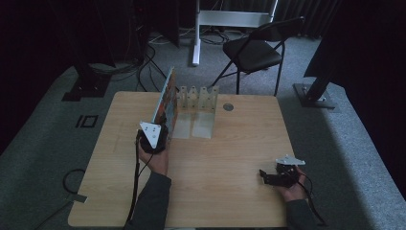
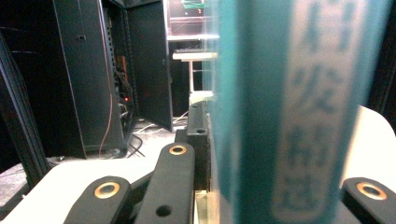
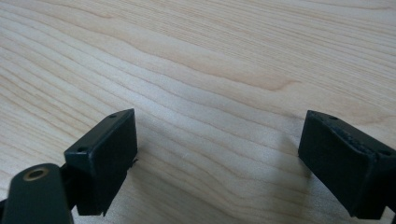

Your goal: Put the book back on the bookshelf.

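Black jaws of the left tool (image 2: 205,186) clamp the teal spine of a book (image 2: 289,112), right up against the lens.

Left tool (image 1: 154,135) is holding that book (image 1: 166,99) by its lower near edge, standing it on end and leaning a touch, just left of the clear slotted rack (image 1: 197,98) at the far side of the table (image 1: 225,158). My read: a thin, stiff-covered book, light enough, but tall above the grip, so it will want to swing or tip; the glossy cover looks slippery, and a bite low on the spine, close to the binding where it is stiffest, seems the safest hold. Out to the right, the right tool (image 1: 266,176) lies low on the table, and its jaws (image 3: 219,158) stand wide with only bare wood between them. Beyond the table, a black folding chair (image 1: 253,50) waits on the grey floor.
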### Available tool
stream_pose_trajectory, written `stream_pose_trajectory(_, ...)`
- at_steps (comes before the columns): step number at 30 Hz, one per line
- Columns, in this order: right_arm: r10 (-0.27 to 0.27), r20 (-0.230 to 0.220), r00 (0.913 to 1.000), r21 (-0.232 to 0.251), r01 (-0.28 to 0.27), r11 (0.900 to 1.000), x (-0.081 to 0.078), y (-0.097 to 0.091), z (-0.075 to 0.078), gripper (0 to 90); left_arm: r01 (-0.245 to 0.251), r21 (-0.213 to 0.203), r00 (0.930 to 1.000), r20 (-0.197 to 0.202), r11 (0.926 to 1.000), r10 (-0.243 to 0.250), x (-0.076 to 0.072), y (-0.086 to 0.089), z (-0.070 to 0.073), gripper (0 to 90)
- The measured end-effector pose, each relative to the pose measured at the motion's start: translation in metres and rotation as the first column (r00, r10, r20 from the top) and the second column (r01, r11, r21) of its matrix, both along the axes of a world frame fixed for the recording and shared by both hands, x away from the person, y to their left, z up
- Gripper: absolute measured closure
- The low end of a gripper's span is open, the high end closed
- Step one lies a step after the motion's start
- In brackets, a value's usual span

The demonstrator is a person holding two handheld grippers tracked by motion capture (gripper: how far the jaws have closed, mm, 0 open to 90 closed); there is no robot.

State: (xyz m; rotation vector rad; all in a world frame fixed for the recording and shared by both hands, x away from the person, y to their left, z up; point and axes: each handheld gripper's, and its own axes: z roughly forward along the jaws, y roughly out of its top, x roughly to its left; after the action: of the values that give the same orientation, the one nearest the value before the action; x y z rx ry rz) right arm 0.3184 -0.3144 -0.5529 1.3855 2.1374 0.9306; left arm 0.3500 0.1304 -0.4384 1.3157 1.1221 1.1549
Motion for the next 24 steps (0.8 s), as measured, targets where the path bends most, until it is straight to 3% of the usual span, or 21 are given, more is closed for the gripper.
stream_pose_trajectory(24,0.002,0.001,1.0000,-0.002,-0.002,1.0000,0.000,0.000,0.000,11.5,-0.004,-0.056,1.0000,0.001,0.9984,0.004,-0.003,0.010,-0.005,80.5)
